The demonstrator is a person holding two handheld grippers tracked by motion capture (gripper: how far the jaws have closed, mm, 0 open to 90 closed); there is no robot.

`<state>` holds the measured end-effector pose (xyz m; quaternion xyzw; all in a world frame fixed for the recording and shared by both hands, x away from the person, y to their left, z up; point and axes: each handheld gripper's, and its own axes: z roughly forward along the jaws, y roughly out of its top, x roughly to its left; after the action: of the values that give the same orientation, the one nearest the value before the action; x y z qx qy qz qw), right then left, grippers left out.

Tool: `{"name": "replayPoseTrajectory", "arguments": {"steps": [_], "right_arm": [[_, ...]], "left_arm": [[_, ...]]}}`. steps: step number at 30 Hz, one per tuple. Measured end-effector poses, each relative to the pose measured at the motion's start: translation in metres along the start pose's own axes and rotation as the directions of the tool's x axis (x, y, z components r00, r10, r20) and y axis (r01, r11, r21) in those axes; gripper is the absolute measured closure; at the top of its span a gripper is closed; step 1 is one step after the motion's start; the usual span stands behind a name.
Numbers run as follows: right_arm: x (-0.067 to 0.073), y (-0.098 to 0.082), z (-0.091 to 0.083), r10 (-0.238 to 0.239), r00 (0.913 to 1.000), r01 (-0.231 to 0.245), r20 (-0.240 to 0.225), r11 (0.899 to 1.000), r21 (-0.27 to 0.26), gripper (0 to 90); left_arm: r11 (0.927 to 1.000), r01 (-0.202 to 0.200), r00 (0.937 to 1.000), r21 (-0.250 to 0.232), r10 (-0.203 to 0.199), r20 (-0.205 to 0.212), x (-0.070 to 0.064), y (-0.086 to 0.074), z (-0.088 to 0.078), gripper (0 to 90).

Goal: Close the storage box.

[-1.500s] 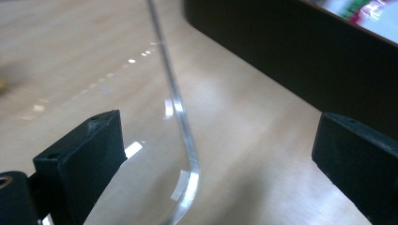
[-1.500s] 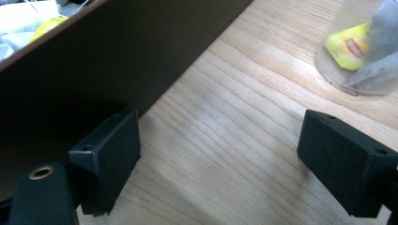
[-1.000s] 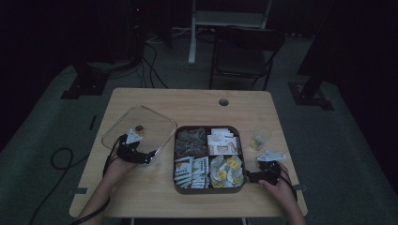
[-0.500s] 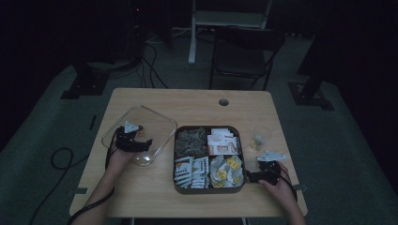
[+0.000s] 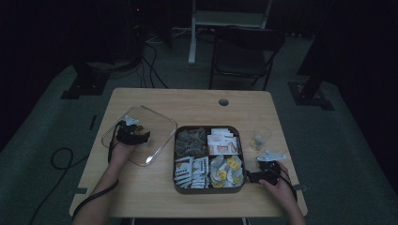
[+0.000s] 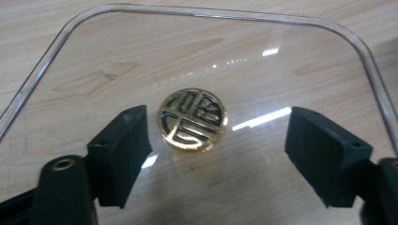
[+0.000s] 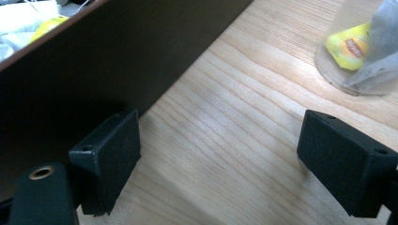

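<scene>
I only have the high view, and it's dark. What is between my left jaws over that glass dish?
Observer: A gold coin with a black pattern lies flat in the glass dish. It is between the jaws of the left gripper, which have just been closing. Neither pad touches it.
Operator: Centred?
Observer: No, it sits nearer the jaw at the left of the left gripper view.
Operator: And my right side?
Observer: The right gripper is open over the bare table, one jaw beside the brown tray wall, with nothing between them.

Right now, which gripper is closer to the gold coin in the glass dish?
Left. The left gripper has the gold coin between its open, closing jaws; the right gripper sits beyond the brown tray.
</scene>
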<state>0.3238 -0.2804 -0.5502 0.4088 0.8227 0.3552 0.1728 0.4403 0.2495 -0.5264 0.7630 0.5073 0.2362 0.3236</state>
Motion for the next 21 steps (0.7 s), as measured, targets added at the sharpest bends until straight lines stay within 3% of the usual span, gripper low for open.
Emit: {"name": "replayPoseTrajectory", "arguments": {"steps": [3, 11, 14, 21], "right_arm": [[0.000, 0.000, 0.000, 0.000, 1.0000, 0.000, 0.000, 1.000, 0.000, 13.1], [0.000, 0.000, 0.000, 0.000, 1.0000, 0.000, 0.000, 1.000, 0.000, 13.2], [0.000, 0.000, 0.000, 0.000, 1.0000, 0.000, 0.000, 1.000, 0.000, 13.2], [0.000, 0.000, 0.000, 0.000, 1.0000, 0.000, 0.000, 1.000, 0.000, 13.2]], "left_arm": [[0.9997, 0.025, 0.9997, 0.001, -0.025, 0.008, 0.003, 0.001, 0.005, 27.2], [0.9999, 0.012, 0.9999, 0.008, -0.012, -0.001, 0.000, 0.005, 0.015, 36.8], [0.9997, 0.019, 0.9997, 0.013, -0.019, -0.013, 0.001, 0.006, 0.015, 39.7], [0.9995, 0.031, 0.9970, -0.008, -0.031, -0.070, 0.002, 0.003, 0.013, 56.9]]}}
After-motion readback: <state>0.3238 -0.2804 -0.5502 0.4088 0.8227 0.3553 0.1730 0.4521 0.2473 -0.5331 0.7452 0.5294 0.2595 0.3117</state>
